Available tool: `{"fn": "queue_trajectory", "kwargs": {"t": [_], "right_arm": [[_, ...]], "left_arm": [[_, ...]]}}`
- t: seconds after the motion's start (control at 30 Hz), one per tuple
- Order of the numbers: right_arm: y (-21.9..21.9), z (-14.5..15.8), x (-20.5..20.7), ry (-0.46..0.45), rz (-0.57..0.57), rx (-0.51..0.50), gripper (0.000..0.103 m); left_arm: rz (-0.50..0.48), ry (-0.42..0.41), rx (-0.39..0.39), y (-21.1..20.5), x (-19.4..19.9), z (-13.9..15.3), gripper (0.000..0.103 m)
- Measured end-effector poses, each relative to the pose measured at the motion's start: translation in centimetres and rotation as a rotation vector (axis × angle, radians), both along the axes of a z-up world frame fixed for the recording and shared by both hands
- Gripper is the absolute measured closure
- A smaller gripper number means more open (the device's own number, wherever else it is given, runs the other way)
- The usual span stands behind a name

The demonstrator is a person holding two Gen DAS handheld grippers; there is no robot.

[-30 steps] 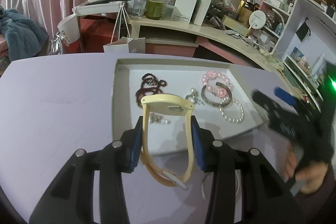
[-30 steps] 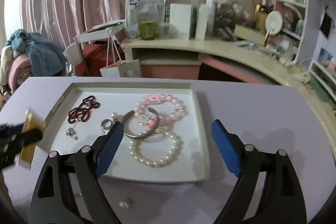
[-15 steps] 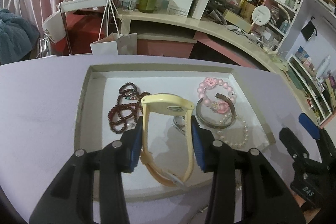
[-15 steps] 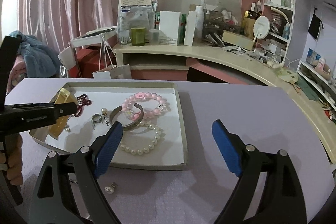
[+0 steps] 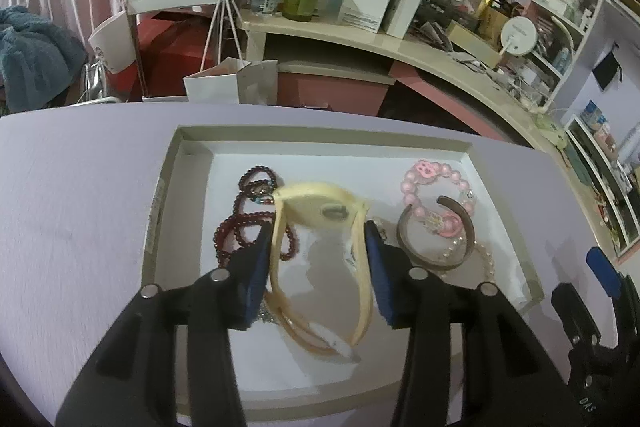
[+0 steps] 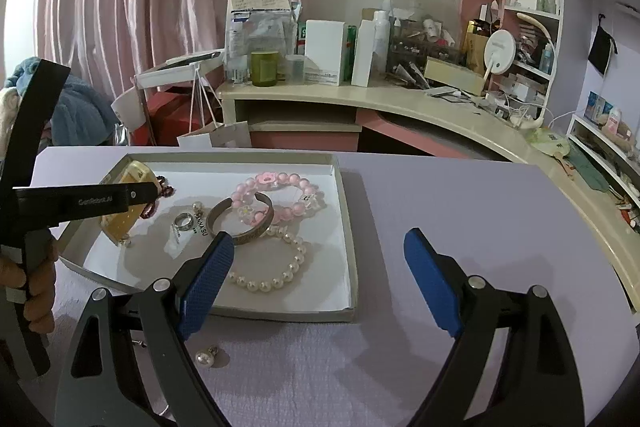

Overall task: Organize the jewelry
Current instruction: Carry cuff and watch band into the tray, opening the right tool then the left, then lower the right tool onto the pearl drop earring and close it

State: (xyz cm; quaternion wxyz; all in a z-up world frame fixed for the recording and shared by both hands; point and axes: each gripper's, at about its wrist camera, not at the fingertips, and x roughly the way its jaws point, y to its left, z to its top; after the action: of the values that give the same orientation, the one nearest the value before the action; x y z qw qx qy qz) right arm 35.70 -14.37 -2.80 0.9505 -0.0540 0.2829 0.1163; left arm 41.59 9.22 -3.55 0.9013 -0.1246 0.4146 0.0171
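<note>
Glossy pearl bracelet (image 6: pixel 276 269), matt cardboard tray (image 6: pixel 348 227), yellow plastic watch (image 5: pixel 320 211), brushed metal bangle (image 6: pixel 244 223).

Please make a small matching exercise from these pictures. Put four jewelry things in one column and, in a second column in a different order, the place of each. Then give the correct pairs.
Things
1. yellow watch
2. pearl bracelet
3. loose pearl earring
4. dark red bead string

Places
A. on the purple table, outside the tray, near its front edge
B. between the pads of the left gripper, over the tray
C. in the tray, nearest its front wall
D. in the tray, at its left side as the left wrist view shows it

Pairs: 1-B, 2-C, 3-A, 4-D
</note>
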Motion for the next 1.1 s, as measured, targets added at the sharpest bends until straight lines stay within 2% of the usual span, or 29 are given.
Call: {"fn": "queue_trajectory", "kwargs": {"t": [0.07, 0.1, 0.43, 0.8, 0.9, 0.97, 1.1], "right_arm": [[0.0, 0.1, -0.2, -0.004, 0.001, -0.001, 0.014], [0.1, 0.1, -0.3, -0.004, 0.002, -0.001, 0.014], [-0.1, 0.9, -2.3, -0.015, 0.007, 0.006, 0.014], [-0.7, 1.3, -5.4, -0.008, 0.0, 0.037, 0.015], [-0.7, 0.9, -5.8, 0.015, 0.008, 0.054, 0.019], [-0.6, 0.5, -5.9, 0.038, 0.015, 0.063, 0.025], [0.1, -0.9, -5.9, 0.111, 0.026, 0.08, 0.032]], "left_arm": [[0.007, -0.015, 0.0, 0.2, -0.4, 0.3, 0.043], [0.007, -0.022, 0.005, 0.2, -0.6, 0.6, 0.042], [-0.002, -0.081, 0.033, 0.8, -5.4, 2.8, 0.035], [0.031, -0.125, 0.041, 3.1, -14.2, 4.2, 0.033], [0.047, -0.131, 0.043, 3.9, -16.2, 4.3, 0.032], [0.056, -0.136, 0.05, 4.3, -17.4, 4.4, 0.029], [0.063, -0.156, 0.059, 4.9, -19.6, 4.6, 0.028]]}}
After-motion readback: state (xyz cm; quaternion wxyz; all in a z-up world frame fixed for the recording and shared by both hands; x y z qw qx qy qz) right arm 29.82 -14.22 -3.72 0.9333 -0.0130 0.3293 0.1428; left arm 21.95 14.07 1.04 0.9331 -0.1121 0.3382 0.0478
